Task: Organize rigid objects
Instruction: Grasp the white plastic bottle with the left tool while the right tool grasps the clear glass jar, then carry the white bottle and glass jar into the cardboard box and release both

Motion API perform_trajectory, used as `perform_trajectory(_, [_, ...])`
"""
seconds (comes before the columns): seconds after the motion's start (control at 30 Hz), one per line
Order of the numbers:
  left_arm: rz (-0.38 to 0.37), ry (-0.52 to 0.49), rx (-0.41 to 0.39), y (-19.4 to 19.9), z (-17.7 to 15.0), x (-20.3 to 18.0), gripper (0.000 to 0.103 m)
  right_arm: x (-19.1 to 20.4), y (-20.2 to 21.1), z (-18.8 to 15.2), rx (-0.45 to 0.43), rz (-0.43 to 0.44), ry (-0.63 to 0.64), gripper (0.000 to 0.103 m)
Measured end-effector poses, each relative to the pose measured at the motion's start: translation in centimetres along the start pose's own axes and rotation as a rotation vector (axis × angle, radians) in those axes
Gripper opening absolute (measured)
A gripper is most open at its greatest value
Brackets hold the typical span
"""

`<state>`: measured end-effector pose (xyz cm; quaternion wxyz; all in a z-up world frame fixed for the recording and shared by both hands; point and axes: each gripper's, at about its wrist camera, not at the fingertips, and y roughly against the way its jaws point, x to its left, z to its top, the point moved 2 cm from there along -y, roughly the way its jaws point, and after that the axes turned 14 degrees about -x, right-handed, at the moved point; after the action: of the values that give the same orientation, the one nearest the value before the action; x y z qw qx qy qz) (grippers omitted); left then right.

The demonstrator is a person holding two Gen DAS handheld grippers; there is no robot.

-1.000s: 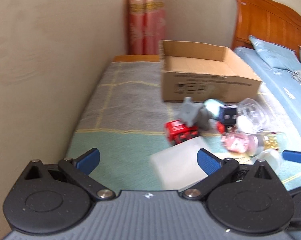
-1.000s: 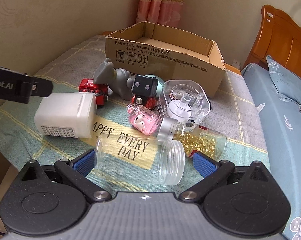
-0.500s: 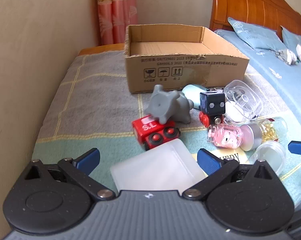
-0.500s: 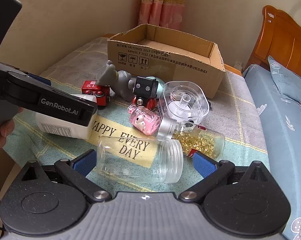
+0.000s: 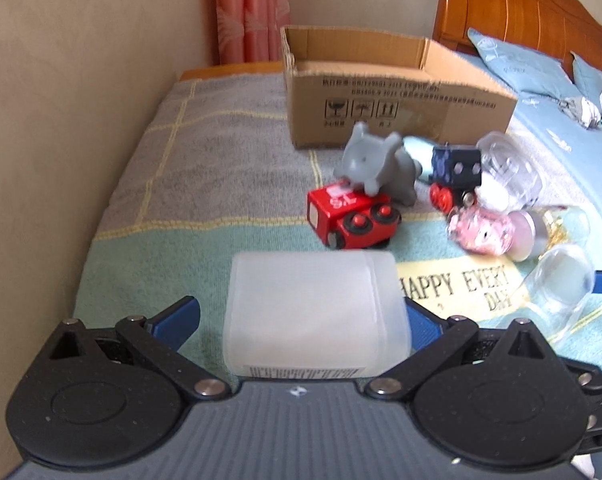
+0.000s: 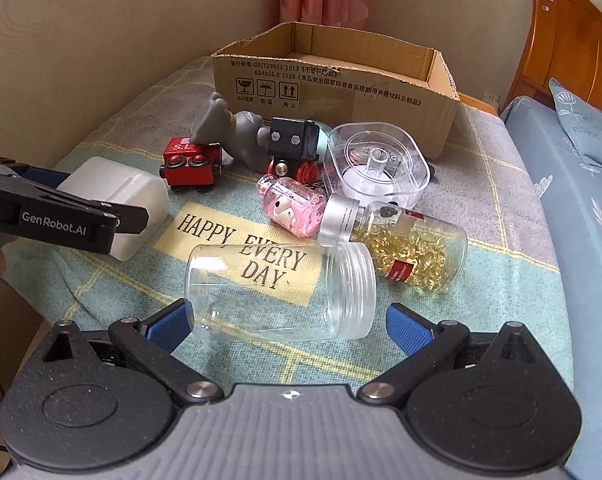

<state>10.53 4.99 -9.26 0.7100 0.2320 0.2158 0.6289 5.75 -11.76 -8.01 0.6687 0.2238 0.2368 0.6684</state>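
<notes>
A white translucent plastic box (image 5: 313,308) lies on the cloth between the fingers of my left gripper (image 5: 299,316), which is open; the left finger stands apart from the box. In the right wrist view a clear lidless jar (image 6: 277,292) lies on its side between the fingers of my right gripper (image 6: 287,320), also open. Beyond them sit a red toy train (image 5: 349,216), a grey elephant (image 5: 377,164), a black toy wagon (image 5: 457,170), a pink bottle (image 6: 293,210), a bottle of gold capsules (image 6: 409,248) and a clear square container (image 6: 377,164).
An open cardboard box (image 6: 341,80) stands at the back of the cloth-covered table (image 5: 221,184). A wall runs along the left. A bed with blue bedding (image 6: 581,184) and a wooden headboard lies on the right.
My left gripper has swung round and moved in, so the white box now sits centred between its fingers. My right gripper has edged closer to the clear jar.
</notes>
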Motion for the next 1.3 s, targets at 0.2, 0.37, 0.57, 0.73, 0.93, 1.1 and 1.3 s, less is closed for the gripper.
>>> perform_trajectory(0.2, [0.006,0.003,0.028,-1.4,-0.9,0.1,0.102,0.1,-0.6,0.2,0.003,0.022,-0.017,0.103])
perform_trajectory(0.37, [0.010,0.006,0.022,-1.6,-0.9,0.2,0.103,0.5,-0.9,0.4,0.005,0.030,0.003,0.103])
perform_trajectory(0.57, [0.015,-0.015,0.021,-1.5,-0.7,-0.1,0.102,0.9,-1.3,0.6,0.011,0.026,0.022,0.103])
perform_trajectory(0.73, [-0.026,-0.024,0.001,-1.2,0.0,-0.6,0.099,1.1,-1.7,0.7,0.014,0.018,0.031,0.103])
perform_trajectory(0.93, [-0.035,-0.023,0.015,-1.4,0.2,-0.5,0.083,1.5,-1.9,1.0,0.023,0.011,0.053,0.097])
perform_trajectory(1.1, [-0.031,-0.039,0.015,-1.2,0.4,-0.6,0.083,1.5,-1.8,1.2,0.036,0.019,0.057,0.095])
perform_trajectory(1.3, [-0.037,-0.044,-0.004,0.3,1.6,-0.5,0.083,1.4,-0.7,2.1,0.036,0.062,0.065,0.095])
